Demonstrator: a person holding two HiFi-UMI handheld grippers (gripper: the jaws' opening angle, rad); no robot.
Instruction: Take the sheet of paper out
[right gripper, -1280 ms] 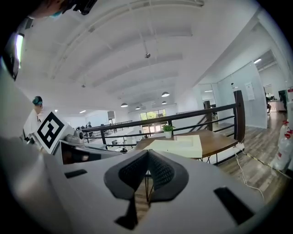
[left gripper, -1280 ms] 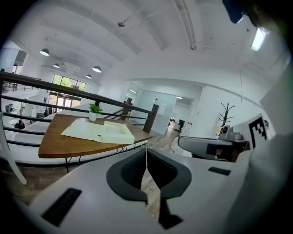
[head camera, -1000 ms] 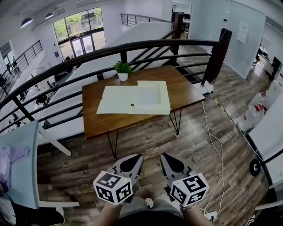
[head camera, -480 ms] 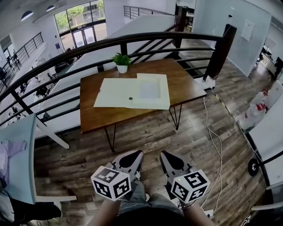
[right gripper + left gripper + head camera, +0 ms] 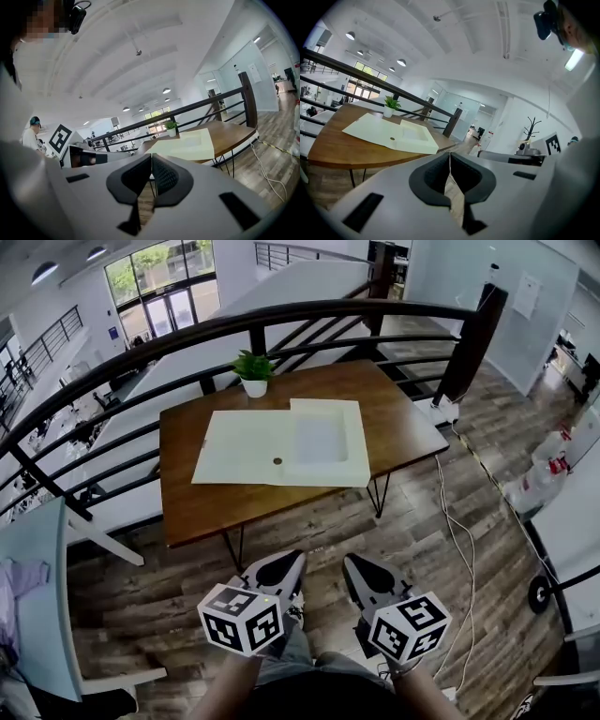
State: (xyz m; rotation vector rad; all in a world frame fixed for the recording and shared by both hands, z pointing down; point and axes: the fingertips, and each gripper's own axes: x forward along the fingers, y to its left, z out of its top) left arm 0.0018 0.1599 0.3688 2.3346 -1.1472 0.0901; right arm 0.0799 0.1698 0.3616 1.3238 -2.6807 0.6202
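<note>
Wooden table (image 5: 184, 507) sits nearer left claw (image 5: 296, 561) and right claw (image 5: 350, 563).

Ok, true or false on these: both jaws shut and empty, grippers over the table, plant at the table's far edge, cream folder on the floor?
The left gripper and right gripper are shut with nothing between the jaws: true.
Both grippers are over the table: false, they are short of it, above the floor.
The plant stands at the table's far edge: true.
The cream folder lies on the floor: false, it lies on the table.
</note>
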